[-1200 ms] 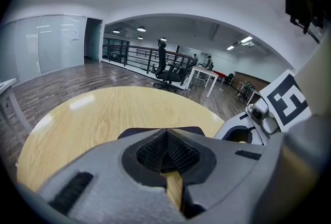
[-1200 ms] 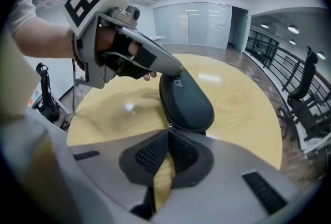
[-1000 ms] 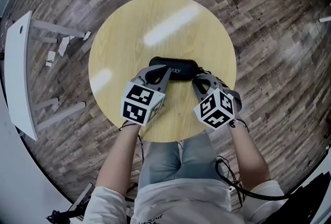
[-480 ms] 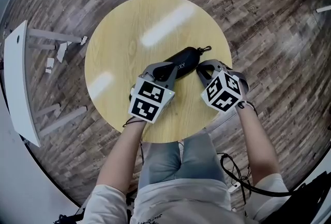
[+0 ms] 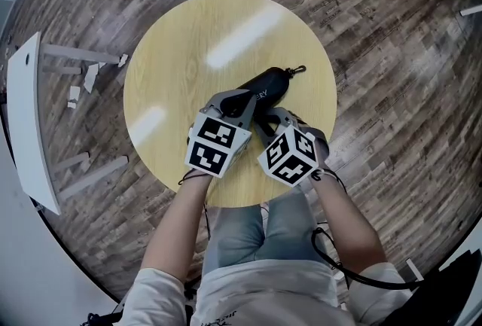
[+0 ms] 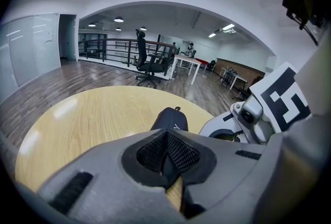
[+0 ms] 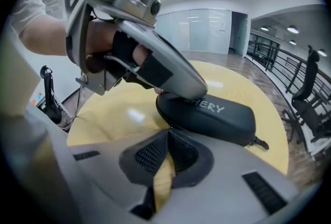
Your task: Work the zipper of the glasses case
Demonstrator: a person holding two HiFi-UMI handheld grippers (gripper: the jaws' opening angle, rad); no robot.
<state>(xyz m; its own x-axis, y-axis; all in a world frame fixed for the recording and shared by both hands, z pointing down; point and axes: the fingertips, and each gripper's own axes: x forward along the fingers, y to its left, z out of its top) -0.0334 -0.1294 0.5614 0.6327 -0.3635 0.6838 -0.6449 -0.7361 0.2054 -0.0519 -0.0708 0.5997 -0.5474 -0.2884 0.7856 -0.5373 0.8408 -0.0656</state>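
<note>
Glasses case (image 5: 267, 87): black hard shell w/ white lettering, flat on the round table (image 5: 188, 46), right in front of both grippers. Long axis runs diag. The near end is under the L gripper (image 5: 237, 104) tips. The far end points away and to the R, w/ the zipper pull (image 5: 298, 71) sticking off it. Zip looks closed, as far as can be seen.

L gripper: jaws pressed together. In its own view a dark sliver sits btwn the pads and the case extends straight ahead from the tips, so it's prob. pinching the case's near end. I'd call it the anchor hand. From the R gripper's view, one of its fingers lies on top of that end.

R gripper (image 5: 273, 121): jaws clenched too, but on nothing; only bare tabletop shows through the gap below the pads. Case sits just ahead of its tips, broadside on, lettered side facing it. One end is ahead-left, the pull end off to its R. Can't tell if tips and case touch.

Key relation for the next move: the pull is at the end away from both grippers, ahead and R of the R gripper, which looks the nearer and is the free one. It'd need to open, shift R along the case and close on the pull. Zip travel would then prob. follow the long axis back toward the L gripper.

Beyond the table: wood-plank floor (image 5: 392, 53), and a white panel w/ legs (image 5: 22, 114) well off to the L gripper's L.
</note>
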